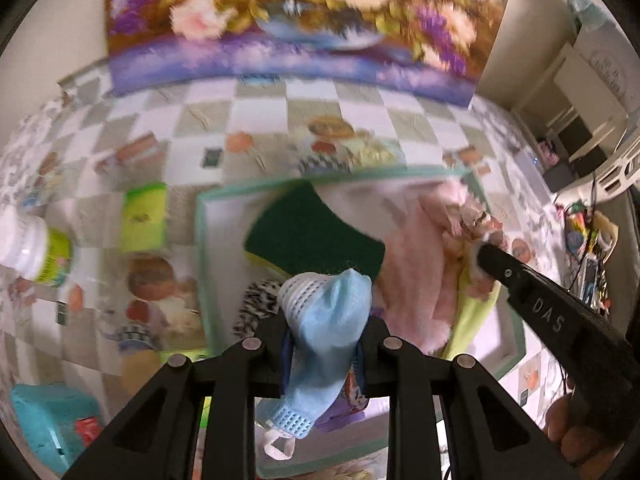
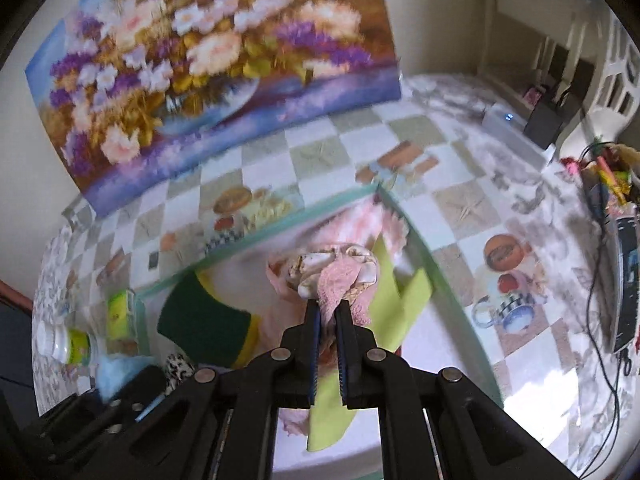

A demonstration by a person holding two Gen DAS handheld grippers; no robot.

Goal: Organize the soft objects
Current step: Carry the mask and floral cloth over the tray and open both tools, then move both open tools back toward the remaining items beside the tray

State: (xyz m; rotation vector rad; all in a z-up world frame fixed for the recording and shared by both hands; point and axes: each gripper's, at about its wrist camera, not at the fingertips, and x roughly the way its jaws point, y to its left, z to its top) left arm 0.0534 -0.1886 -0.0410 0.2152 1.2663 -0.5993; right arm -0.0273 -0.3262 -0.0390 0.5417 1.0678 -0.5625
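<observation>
A: Status on the soft stuff?

B: Mid-run. White tray (image 1: 202,264) with the green rim sits on the desk (image 2: 452,208). Already lying in it: green-and-yellow sponge (image 1: 312,232), pink fluffy cloth (image 1: 416,280), lime cloth (image 2: 384,300), plus a black-and-white patterned piece (image 1: 256,304).

A: Grippers?

B: Both loaded. Left gripper (image 1: 324,344) clamped on a light blue mesh cloth (image 1: 332,312), hanging over the tray's near side. Right gripper (image 2: 326,312) pinching a pink plush item (image 2: 336,276) with a pale, shell-like part, over the tray's middle.

A: What's left?

B: My read: drop those two in. Outside the tray I only see a white bottle (image 1: 28,246) and a green packet (image 1: 145,216). They don't look soft. Teal thing (image 1: 48,420) at the left edge: can't tell.
</observation>
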